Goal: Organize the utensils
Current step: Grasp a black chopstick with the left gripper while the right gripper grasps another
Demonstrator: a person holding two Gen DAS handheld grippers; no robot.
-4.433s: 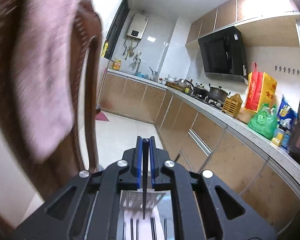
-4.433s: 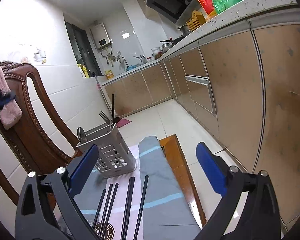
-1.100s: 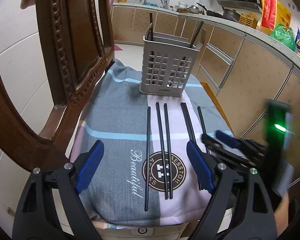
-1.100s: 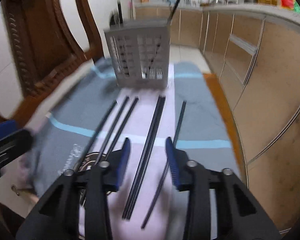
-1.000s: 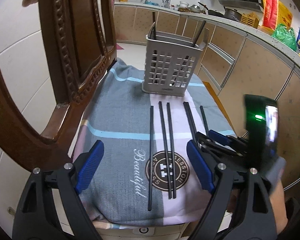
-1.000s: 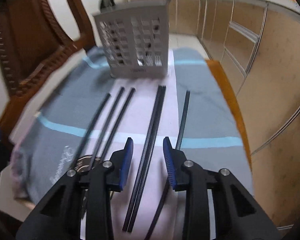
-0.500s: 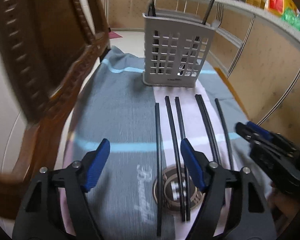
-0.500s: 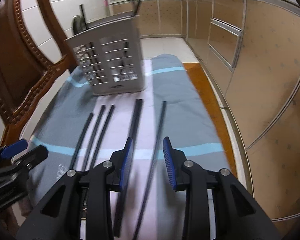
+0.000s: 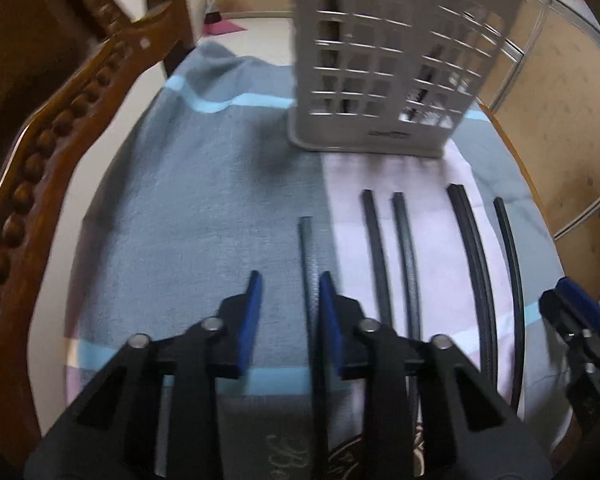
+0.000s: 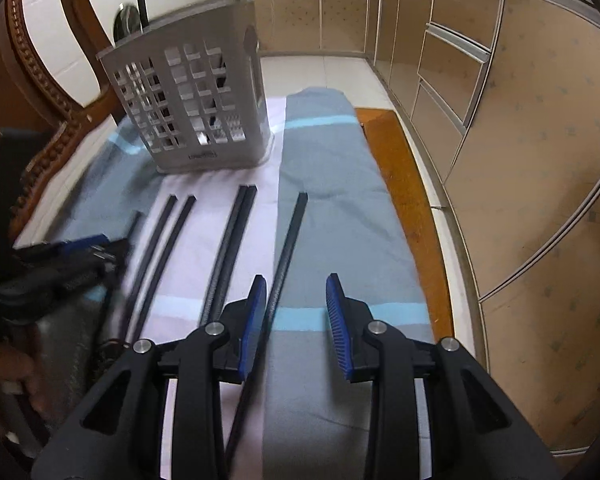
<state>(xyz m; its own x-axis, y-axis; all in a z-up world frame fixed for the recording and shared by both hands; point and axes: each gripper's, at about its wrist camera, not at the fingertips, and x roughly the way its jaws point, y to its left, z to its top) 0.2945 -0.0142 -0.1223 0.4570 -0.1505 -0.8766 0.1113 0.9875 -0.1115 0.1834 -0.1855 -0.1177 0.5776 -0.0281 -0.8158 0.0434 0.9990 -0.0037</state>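
Several black chopsticks lie side by side on a grey and pink cloth [image 9: 228, 184] in front of a grey slotted utensil basket [image 9: 396, 64], which also shows in the right wrist view [image 10: 196, 100]. My left gripper [image 9: 288, 300] is open, low over the cloth, with the leftmost chopstick [image 9: 308, 264] between its fingers, close to the right one. My right gripper [image 10: 296, 304] is open with the rightmost chopstick [image 10: 288, 248] between its fingers, close to the left one. The basket holds a few dark utensils.
A carved wooden chair back [image 9: 52, 128] stands on the left. The cloth lies on a wooden seat whose edge [image 10: 404, 200] shows on the right. Kitchen cabinets [image 10: 520, 120] run along the right. A pair of chopsticks [image 10: 232, 240] lies in the middle.
Both grippers have come down and forward toward the cloth. The left jaws have narrowed around the leftmost chopstick. The right gripper has shifted so that the rightmost chopstick sits between its fingers.
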